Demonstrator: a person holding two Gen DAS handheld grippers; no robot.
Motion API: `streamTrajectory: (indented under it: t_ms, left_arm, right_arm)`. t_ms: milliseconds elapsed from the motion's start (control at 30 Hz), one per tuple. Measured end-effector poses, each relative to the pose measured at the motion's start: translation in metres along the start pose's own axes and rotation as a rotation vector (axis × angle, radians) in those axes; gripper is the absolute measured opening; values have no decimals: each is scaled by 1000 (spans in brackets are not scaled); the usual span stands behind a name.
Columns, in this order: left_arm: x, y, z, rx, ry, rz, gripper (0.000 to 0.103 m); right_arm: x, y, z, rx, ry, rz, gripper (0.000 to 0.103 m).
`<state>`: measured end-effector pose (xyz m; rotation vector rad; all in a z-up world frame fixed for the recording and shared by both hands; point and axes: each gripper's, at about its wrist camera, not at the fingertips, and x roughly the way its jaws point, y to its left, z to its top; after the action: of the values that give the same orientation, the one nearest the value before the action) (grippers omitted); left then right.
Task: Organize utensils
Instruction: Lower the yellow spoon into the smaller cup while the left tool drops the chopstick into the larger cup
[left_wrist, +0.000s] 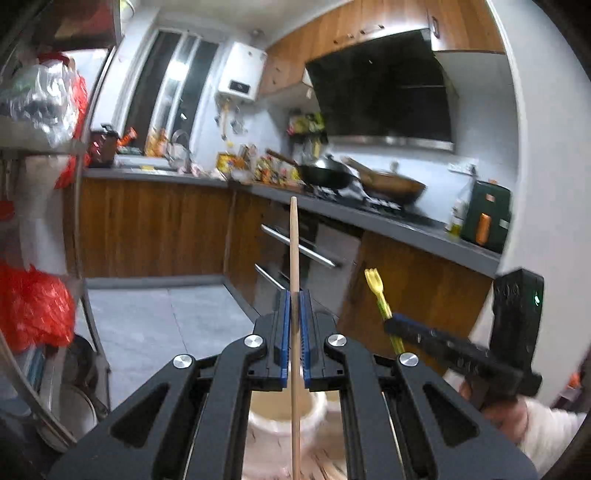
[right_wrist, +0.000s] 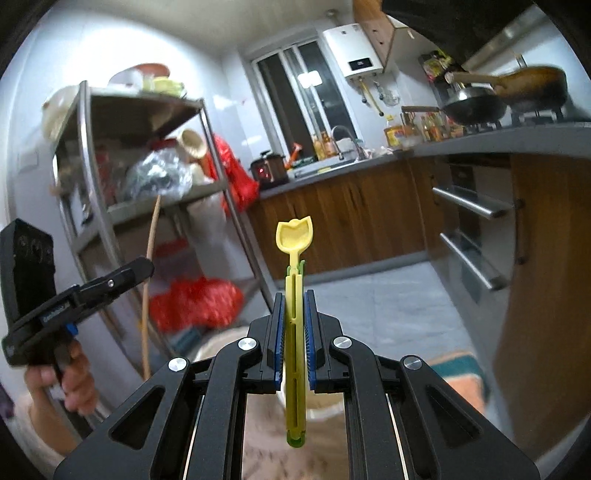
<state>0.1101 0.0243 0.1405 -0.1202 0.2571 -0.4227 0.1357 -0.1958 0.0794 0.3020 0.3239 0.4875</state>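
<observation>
The kitchen counter (left_wrist: 388, 221) ran along wood-fronted cabinets, with two woks (left_wrist: 391, 184) on the hob under a black range hood (left_wrist: 380, 88). A metal shelf rack (right_wrist: 147, 110) stood on the other side, loaded with plastic bags and dishes, red bags (right_wrist: 195, 302) on its lower part. Below both grippers sat a pale round container (left_wrist: 280, 417), blurred, so its contents could not be made out.

The left gripper (left_wrist: 294, 295) was clamped on a wooden chopstick (left_wrist: 293, 240), blue pads pressing both sides; the stick stood nearly upright, its upper end well above the fingers and its lower part running down over the container. The right gripper (right_wrist: 294, 295) was closed on a yellow plastic spoon-fork (right_wrist: 294, 236) with a green-edged handle, head up above the pads, handle end hanging below them over the container. Each gripper was held by a hand (right_wrist: 70, 373), side by side, apart from each other
</observation>
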Motion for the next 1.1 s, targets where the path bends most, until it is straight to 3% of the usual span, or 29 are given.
streamTrajectory:
  t_ms: [100, 267, 600, 800, 900, 1033, 1100]
  left_arm:
    - [19, 1, 5, -24, -21, 20, 5]
    - [52, 0, -1, 7, -41, 128, 5]
    - [58, 10, -53, 33, 92, 120, 5]
    - [53, 15, -66, 52, 116, 146, 7]
    - [52, 17, -66, 42, 132, 151, 9]
    - [43, 19, -62, 43, 115, 173, 48]
    - [37, 18, -58, 47, 104, 186, 53]
  right_arm:
    - [21, -7, 3, 31, -25, -5, 11]
    - [51, -17, -11, 55, -4, -40, 11]
    - [61, -19, -43, 0, 95, -81, 11]
    - [57, -14, -52, -23, 115, -92, 11]
    - [54, -15, -54, -18, 120, -107, 19]
    - [44, -15, -50, -14, 102, -127, 27]
    - [36, -16, -46, 1, 93, -133, 30]
